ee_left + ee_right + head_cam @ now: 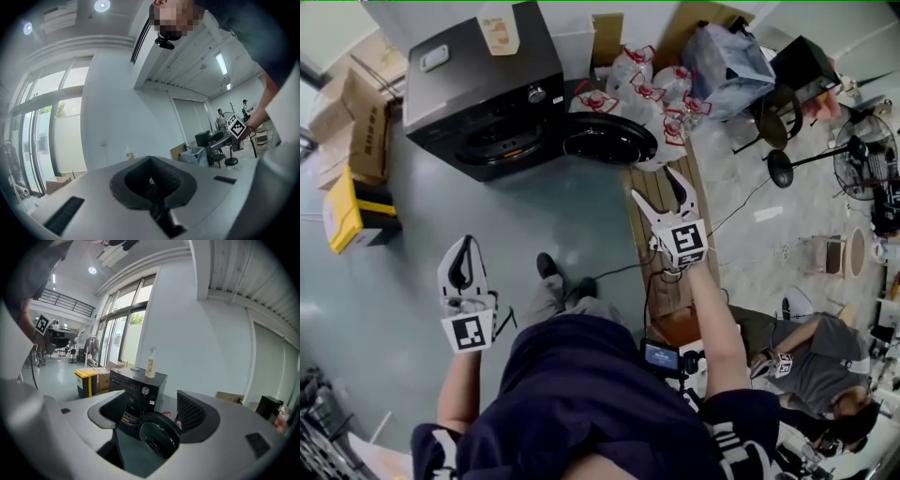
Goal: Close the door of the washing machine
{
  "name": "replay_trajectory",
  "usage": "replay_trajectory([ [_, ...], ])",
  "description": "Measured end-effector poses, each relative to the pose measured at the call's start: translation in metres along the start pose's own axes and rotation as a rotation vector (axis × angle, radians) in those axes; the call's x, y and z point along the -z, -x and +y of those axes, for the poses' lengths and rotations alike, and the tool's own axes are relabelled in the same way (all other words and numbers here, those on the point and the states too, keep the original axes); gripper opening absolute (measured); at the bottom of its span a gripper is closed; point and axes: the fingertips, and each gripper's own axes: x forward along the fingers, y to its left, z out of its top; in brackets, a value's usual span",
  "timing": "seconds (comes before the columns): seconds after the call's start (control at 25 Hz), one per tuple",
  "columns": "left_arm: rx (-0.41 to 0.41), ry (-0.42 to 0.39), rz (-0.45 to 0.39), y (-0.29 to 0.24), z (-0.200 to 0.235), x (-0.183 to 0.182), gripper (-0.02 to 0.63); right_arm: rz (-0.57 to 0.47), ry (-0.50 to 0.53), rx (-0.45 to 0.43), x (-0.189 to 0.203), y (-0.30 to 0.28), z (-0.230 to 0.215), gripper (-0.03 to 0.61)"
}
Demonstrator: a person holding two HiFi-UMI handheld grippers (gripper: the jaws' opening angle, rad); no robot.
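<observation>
The washing machine (483, 103) stands on the floor ahead of me. Its round door (609, 139) hangs wide open to the right, well apart from both grippers. I judge the door stiff, fairly heavy on its hinge, and smooth enough to slip. It is better pushed at the outer rim, far from the hinge, than pinched.

My right gripper (654, 185) has its jaws apart with nothing between them. My left gripper (467, 246) is closed on nothing. The right gripper view frames the door level and upright. The left gripper view aims at wall and ceiling and misses the machine. Only the head view shows both grippers and the door together.
</observation>
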Motion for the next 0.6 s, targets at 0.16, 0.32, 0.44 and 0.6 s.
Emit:
replay_trajectory([
  [0.16,0.060,0.016,0.002,-0.026,0.026,0.013,0.023,0.046,0.020,0.044,0.016,-0.033,-0.014,0.351],
  [0.32,0.128,0.011,0.027,-0.053,0.044,0.033,0.023,0.113,0.040,0.086,0.045,-0.063,-0.036,0.351],
  [0.44,0.148,0.011,0.037,-0.074,0.052,0.042,0.023,0.173,0.045,0.094,0.072,-0.084,-0.055,0.350],
  [0.6,0.147,-0.002,0.048,-0.097,0.057,0.048,0.023,0.229,0.050,0.086,0.104,-0.108,-0.080,0.350],
])
